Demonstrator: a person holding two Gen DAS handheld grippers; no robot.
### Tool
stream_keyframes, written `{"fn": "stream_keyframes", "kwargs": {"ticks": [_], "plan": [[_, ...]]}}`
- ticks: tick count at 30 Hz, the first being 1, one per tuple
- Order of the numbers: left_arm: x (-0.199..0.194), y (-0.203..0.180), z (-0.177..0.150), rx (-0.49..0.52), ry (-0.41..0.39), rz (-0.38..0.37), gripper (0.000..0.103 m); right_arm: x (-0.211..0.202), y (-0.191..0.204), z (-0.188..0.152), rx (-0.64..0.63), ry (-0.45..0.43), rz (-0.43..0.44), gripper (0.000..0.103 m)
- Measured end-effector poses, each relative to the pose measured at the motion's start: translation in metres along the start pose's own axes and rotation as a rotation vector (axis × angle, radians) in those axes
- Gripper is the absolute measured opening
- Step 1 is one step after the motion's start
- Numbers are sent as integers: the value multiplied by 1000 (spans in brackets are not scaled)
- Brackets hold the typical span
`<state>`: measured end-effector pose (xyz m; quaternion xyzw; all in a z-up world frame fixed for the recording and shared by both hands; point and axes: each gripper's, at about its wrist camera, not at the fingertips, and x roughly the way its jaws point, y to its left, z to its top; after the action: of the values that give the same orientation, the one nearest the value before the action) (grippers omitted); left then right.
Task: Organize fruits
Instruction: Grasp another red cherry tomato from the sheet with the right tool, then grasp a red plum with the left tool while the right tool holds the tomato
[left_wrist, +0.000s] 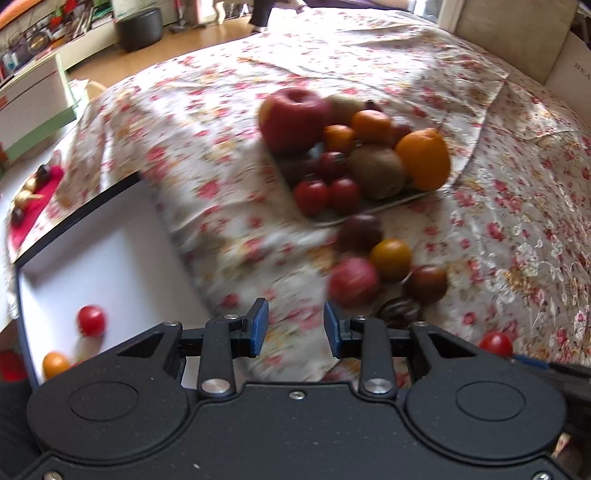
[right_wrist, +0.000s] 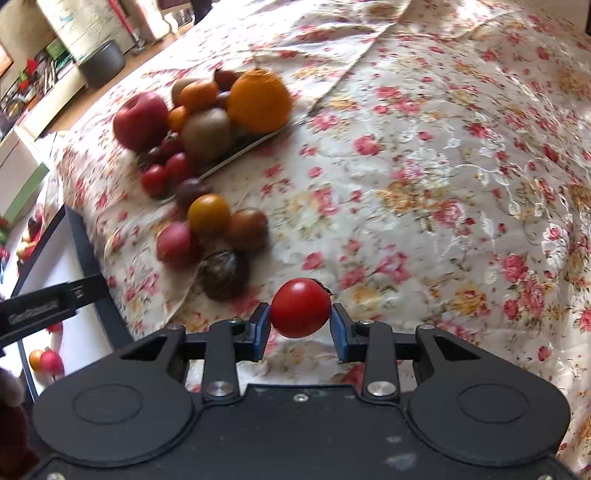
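Tabletop (right_wrist: 443, 166): covered in a floral cloth; it carries all the fruit, with the white box as the landmark at its left edge.
White box (left_wrist: 122, 236): dark-rimmed and mostly bare inside. Only a small red tomato (left_wrist: 91, 320), a small orange fruit (left_wrist: 55, 363) and a red fruit cut by the frame edge lie in its near end, so sorting looks barely begun.
Tray (left_wrist: 391, 205): well right of the box and beyond it, still heaped with a big apple (left_wrist: 291, 118), an orange (left_wrist: 424, 158), a kiwi (left_wrist: 376, 171), mandarins and cherry tomatoes; all apparently left to do.
Loose cluster (right_wrist: 218, 236): five small fruits on the cloth between tray and tools, right of the box, including a yellow tomato (right_wrist: 208, 216) and a dark striped one (right_wrist: 221, 275); not yet sorted.
Right tool (right_wrist: 300, 321): clamped on a red tomato (right_wrist: 301, 308), held above the cloth right of the box, likely the next delivery.
Left tool (left_wrist: 295, 328): fingers apart, holding nothing, just right of the box's near corner.
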<state>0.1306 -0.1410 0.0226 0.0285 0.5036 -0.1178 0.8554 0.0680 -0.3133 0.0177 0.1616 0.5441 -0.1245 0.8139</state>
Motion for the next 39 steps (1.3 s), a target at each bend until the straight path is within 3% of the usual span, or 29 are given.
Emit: {"fn": "stream_keyframes", "kwargs": {"ticks": [9,13,21,25,31,37,39], "plan": [[30,-27,1,32,-23,44,46,-3,-14,1,17,-24,0,36],[28,-31,0,52,-63,69,47,1,-13,2,18,-19,6,36],[29,-29,1,47,-58,68,52,1,-6,0,1,-19,11,36],[32,-24,4,21,-57,50,59,-2,-5,0,-3,-29,15,36],[36,-20,11,-6,-60,33,60,-3,-7,1,4,-32,16,36],[46,-11,13,-81,10,-98,57,-2,-8,1,7,-32,18,36],[51,-13,12,-77,27,-87,57,-2,-8,1,8,-32,19,36]]}}
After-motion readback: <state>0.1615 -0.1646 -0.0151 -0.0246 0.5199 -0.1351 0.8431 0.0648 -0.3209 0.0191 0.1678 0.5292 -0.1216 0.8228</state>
